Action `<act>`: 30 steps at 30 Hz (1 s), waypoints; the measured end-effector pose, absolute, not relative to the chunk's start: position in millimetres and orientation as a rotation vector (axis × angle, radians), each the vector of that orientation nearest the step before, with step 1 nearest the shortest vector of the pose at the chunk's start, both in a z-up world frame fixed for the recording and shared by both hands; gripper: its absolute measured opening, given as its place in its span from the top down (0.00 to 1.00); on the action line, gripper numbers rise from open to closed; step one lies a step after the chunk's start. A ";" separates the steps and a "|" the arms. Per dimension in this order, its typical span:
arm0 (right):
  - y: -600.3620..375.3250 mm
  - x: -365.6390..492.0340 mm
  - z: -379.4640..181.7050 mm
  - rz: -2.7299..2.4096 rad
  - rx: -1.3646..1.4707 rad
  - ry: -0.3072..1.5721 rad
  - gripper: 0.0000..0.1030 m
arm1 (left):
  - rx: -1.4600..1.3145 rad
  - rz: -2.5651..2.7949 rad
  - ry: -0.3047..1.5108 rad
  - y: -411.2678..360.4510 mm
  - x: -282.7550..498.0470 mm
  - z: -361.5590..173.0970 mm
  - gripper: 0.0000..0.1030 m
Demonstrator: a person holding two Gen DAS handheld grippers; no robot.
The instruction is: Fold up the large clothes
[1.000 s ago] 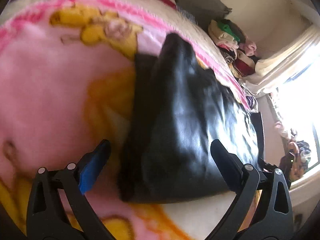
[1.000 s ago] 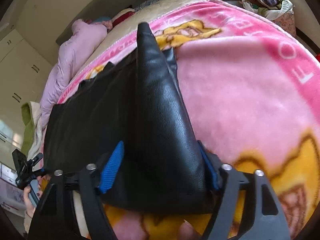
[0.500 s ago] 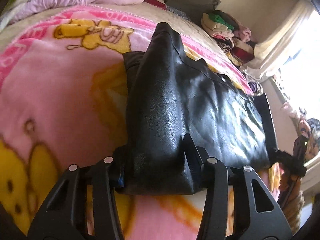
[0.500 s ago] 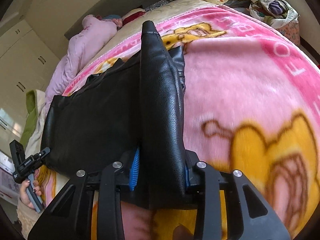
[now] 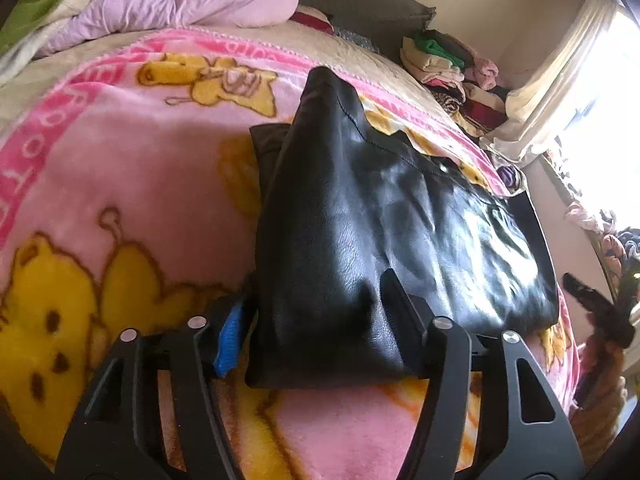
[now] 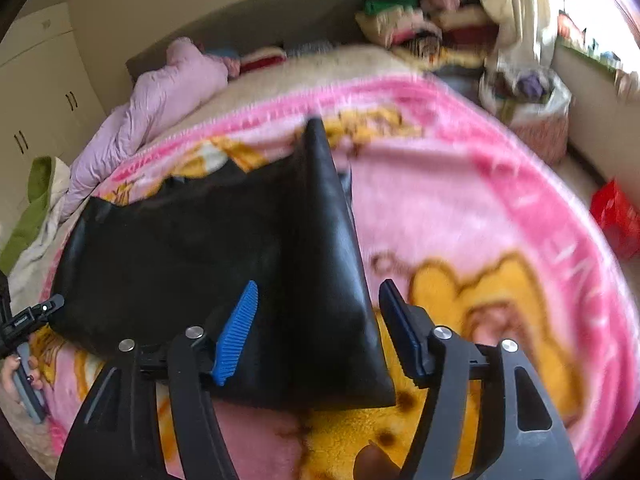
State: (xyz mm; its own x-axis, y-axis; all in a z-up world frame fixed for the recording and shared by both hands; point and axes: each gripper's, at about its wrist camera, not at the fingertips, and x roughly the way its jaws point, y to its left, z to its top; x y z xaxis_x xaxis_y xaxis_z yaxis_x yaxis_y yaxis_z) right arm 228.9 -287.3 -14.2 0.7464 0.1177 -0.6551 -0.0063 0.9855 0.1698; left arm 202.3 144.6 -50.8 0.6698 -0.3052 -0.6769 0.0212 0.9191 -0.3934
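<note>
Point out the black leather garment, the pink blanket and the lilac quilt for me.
black leather garment (image 5: pixel 400 232), left wrist view, shiny top panel.
pink blanket (image 6: pixel 460 208), right wrist view, plain pink area.
lilac quilt (image 5: pixel 192 0), left wrist view, bunched middle.

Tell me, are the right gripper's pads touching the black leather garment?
Apart. The right wrist view shows the right gripper with jaws just opening and pink blanket between its right pad and the black leather garment.

the left tool has two black plastic fingers with open triangular cut-outs, silver round screw heads at the joints, and a ribbed blue pad. the right tool is built the same, with blue ribbed pads on both fingers.
</note>
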 end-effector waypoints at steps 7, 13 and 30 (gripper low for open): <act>-234.5 223.3 14.3 0.174 0.109 0.653 0.32 | -0.390 -0.165 0.760 151.6 198.2 -44.0 0.24; -167.9 225.4 14.9 0.321 0.062 0.670 0.32 | -0.401 -0.135 0.757 158.5 197.9 -43.5 0.17; -65.8 220.5 -30.6 0.462 -0.070 0.826 0.75 | -0.469 -0.068 0.773 182.4 210.3 -48.1 0.09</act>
State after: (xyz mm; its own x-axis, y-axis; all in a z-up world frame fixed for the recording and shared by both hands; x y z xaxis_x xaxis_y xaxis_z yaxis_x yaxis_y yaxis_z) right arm 220.5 -65.8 -30.6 0.5850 0.3691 -0.7222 -0.4230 0.8986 0.1166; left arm 210.3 182.4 -48.1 0.7190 -0.2283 -0.6564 -0.1099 0.8953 -0.4317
